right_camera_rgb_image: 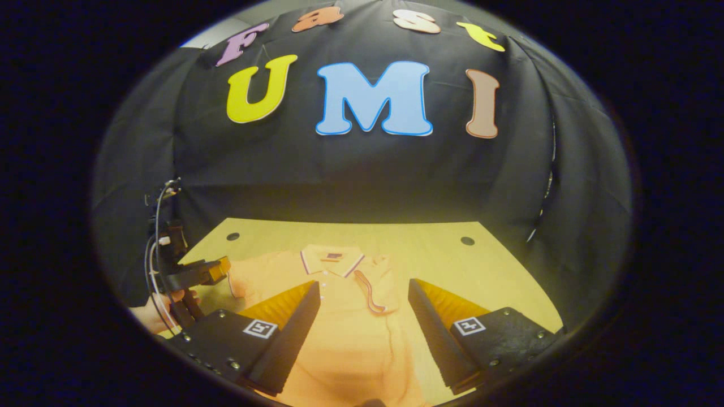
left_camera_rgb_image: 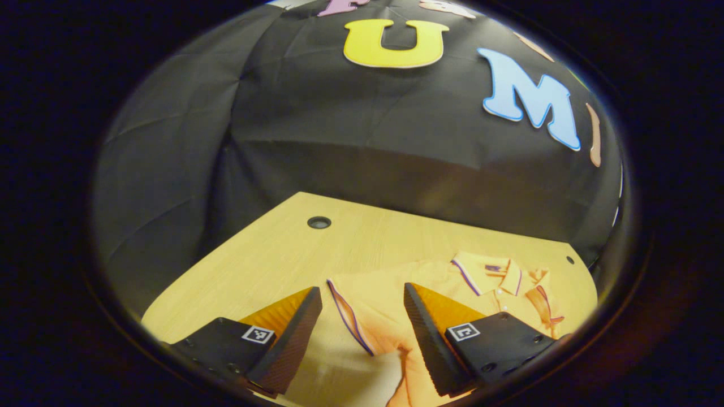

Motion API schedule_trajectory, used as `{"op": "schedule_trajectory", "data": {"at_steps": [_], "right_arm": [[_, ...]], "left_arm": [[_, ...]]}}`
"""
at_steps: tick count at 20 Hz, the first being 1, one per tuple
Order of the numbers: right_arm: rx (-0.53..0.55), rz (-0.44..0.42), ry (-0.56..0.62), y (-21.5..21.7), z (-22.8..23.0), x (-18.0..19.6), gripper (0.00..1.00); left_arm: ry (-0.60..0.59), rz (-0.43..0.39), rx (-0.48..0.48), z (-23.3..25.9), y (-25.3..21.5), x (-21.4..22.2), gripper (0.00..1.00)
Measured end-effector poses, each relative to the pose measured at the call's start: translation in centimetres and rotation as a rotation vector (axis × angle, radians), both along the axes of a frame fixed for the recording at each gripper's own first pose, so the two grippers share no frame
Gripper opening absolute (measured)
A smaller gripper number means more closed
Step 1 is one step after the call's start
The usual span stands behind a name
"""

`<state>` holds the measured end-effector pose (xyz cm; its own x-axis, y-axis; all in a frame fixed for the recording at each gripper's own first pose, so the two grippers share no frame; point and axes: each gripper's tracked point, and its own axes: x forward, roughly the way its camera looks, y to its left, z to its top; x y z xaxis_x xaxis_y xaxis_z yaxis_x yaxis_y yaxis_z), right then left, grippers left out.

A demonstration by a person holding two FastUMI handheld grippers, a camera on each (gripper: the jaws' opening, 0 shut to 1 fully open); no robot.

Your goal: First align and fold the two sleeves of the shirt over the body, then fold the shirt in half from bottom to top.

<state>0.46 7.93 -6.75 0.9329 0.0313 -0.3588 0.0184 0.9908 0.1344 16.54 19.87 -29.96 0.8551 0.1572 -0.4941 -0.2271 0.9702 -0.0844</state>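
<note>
Hovering with jaws wide above the shirt (left_camera_rgb_image: 452,294) lying flat on the table (left_camera_rgb_image: 271,254), the left gripper (left_camera_rgb_image: 362,333) should pinch the spread sleeve (left_camera_rgb_image: 350,311) at its striped cuff while the right gripper (right_camera_rgb_image: 362,333), equally wide, waits over the body.

We see the left gripper (left_camera_rgb_image: 362,333) poised above the wooden surface (left_camera_rgb_image: 271,254), its fingers (left_camera_rgb_image: 291,333) spread apart over an orange shirt (left_camera_rgb_image: 384,305), whose striped sleeve edge (left_camera_rgb_image: 348,316) lies between them, collar (left_camera_rgb_image: 481,271) far right.
</note>
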Motion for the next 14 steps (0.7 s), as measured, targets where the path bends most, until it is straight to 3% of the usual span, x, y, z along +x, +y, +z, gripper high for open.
{"op": "schedule_trajectory", "data": {"at_steps": [7, 14], "right_arm": [[0.003, -0.029, -0.001, 0.3, 0.8, -2.5, 0.94], [0.036, -0.044, 0.006, -0.2, 0.9, -3.2, 0.98]], "left_arm": [[0.091, 0.024, 0.004, -6.0, 1.5, 3.3, 0.94], [0.131, -0.006, 0.031, -7.7, 0.7, 4.4, 0.94]]}}
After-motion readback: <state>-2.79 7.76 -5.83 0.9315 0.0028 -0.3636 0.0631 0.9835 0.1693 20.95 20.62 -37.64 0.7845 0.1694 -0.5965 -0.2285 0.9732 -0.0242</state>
